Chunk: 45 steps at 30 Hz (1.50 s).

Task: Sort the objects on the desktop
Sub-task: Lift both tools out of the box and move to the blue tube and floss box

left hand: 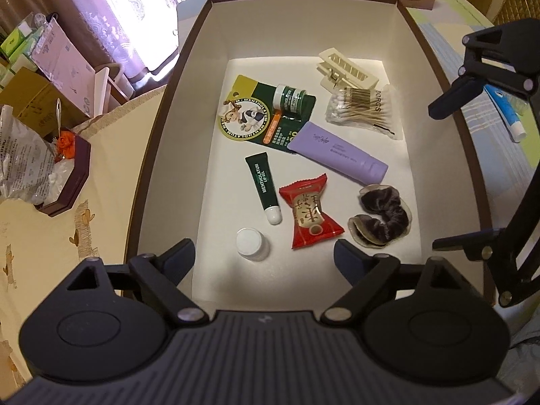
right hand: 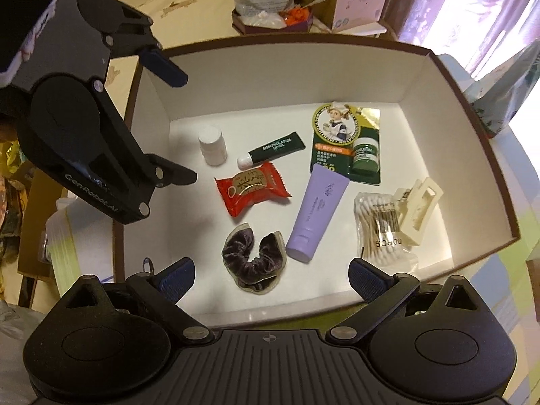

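**A:** What holds everything?

**B:** A deep rectangular cardboard box [left hand: 341, 33] with a brown rim and white inner walls. All the small items lie on its white floor.

**A:** And the grippers?

**B:** The left gripper [left hand: 265, 258] hangs over one short edge of the box with its jaws spread wide and nothing between them. The right gripper [right hand: 271, 275] hangs over a long edge, jaws just as wide apart and empty.

**A:** What lies nearest them?

**B:** A small white round-capped plastic bottle [left hand: 252, 244] stands near the short edge below the left gripper. Beside it lies a red crinkled candy wrapper [left hand: 310, 214], and a dark green lip gel tube with a white cap [left hand: 265, 187]. A dark purple velvet scrunchie [right hand: 251, 258] lies close to the long edge under the right gripper.

**A:** The middle?

**B:** A lilac squeeze tube [left hand: 337, 152] lies slantwise, its flat end overlapping a green and yellow blister card holding a small green jar [left hand: 256, 114].

**A:** The far end?

**B:** A clear packet of wooden cotton swabs [left hand: 362, 108] touches a cream plastic claw hair clip [left hand: 347, 69], towards the far corner.
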{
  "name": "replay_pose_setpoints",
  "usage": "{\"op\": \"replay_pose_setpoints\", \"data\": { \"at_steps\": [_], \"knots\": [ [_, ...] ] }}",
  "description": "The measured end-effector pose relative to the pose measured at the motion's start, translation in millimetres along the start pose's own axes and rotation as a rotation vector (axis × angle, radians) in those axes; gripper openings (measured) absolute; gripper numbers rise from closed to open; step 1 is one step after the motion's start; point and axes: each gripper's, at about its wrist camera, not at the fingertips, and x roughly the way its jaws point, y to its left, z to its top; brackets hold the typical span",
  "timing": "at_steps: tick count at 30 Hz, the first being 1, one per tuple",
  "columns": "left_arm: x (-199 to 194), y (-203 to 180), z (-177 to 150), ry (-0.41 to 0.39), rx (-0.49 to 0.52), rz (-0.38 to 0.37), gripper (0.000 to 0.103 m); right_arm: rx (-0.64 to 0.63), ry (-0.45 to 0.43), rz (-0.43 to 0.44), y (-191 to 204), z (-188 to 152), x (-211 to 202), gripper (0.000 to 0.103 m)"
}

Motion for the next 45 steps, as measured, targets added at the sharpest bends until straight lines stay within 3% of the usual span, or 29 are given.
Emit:
{"op": "replay_pose_setpoints", "data": {
  "at_steps": [22,45],
  "knots": [
    [-45,-43,-12,-0.034,-0.039,0.057,0.092,0.047,-0.121,-0.008,1,-41,-58,0.102],
    [-71,-114,-21,-0.043,-0.06,0.071,0.092,0.087,-0.163,0.008,-12,-112,-99,0.102]
  ]
}}
